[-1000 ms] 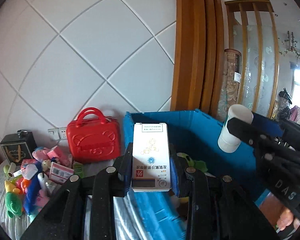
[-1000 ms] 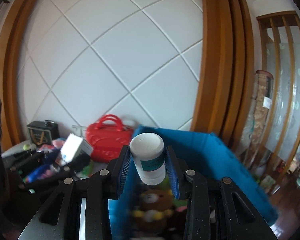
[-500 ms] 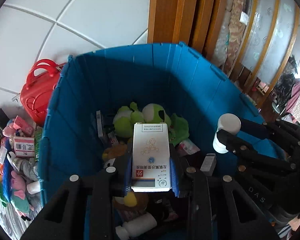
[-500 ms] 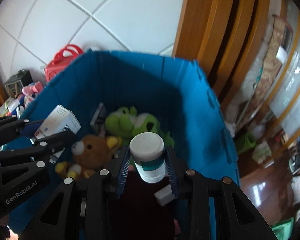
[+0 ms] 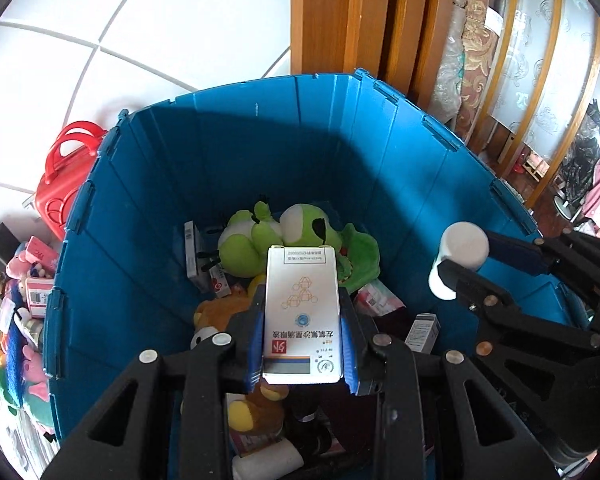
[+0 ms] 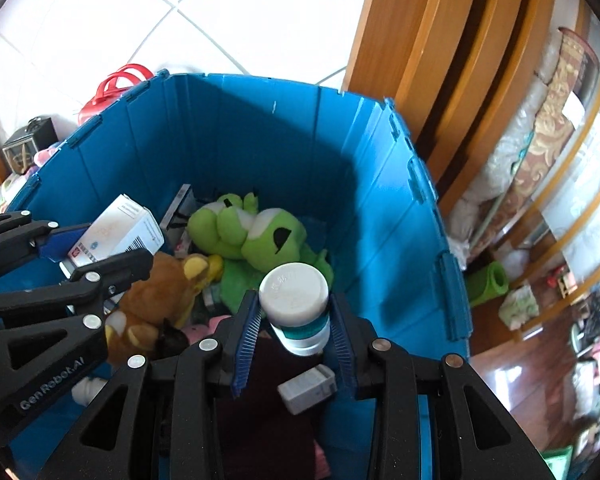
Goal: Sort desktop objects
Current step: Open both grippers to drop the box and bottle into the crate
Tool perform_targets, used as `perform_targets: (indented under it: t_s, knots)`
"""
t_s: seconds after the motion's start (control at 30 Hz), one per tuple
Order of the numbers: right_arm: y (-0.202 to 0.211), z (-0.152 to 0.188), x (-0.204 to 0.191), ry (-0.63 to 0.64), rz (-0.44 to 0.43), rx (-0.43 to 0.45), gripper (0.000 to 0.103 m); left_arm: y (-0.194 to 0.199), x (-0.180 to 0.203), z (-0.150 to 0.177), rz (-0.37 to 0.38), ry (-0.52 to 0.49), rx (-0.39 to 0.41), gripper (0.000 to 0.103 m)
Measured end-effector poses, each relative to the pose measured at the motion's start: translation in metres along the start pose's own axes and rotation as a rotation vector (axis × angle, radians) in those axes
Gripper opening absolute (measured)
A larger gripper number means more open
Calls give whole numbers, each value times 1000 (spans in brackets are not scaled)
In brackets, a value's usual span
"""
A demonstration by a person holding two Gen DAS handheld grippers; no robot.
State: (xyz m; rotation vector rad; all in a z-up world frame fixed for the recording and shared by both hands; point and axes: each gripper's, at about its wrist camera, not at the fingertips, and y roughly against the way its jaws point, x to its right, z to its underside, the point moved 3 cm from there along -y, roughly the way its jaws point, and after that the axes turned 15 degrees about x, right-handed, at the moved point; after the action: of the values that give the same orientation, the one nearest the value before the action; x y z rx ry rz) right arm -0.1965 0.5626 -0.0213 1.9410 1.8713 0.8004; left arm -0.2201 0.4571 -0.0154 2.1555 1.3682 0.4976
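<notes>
My left gripper (image 5: 302,344) is shut on a white medicine box (image 5: 302,312) and holds it over the open blue bin (image 5: 260,152). My right gripper (image 6: 294,328) is shut on a white bottle (image 6: 296,304) with a teal label, also above the bin (image 6: 320,152). Each gripper shows in the other's view: the bottle (image 5: 458,256) at the right, the box (image 6: 116,236) at the left. The bin holds a green plush frog (image 5: 292,236), a brown plush bear (image 6: 160,292), small boxes and a white bottle (image 5: 268,460).
A red toy suitcase (image 5: 66,184) stands left of the bin against the tiled wall. Small toys and boxes (image 5: 24,300) lie on the table at the left. A wooden door frame (image 5: 360,20) rises behind the bin. The floor (image 6: 540,360) lies at the right.
Both grippers have moved forward and tilted down over the bin, so its contents now fill both views. Both still hold their objects.
</notes>
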Motion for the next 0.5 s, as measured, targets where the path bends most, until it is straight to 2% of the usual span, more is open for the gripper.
perform_targets:
  t_s: [0.13,0.2,0.27,0.37,0.47,0.5]
  knots:
    - [3,-5,0,3,9,14,35,2,-4,1,-10,23,-5,32]
    - [4,-6,-1,3,11,20,35,5,-5,2,-21,21,-2,44]
    - [6,-8,-2,10,16,28,36,9,-7,4,-26,23,6,62]
    - [12,-9,-2,14,25,48,45,18,-10,5,-36,25,29,66]
    - [23,-11,-2,14,40,77,61,29,-15,5,-58,31,53,66]
    - [27,-11,-2,14,46,89,70,34,-17,5,-65,35,64,66]
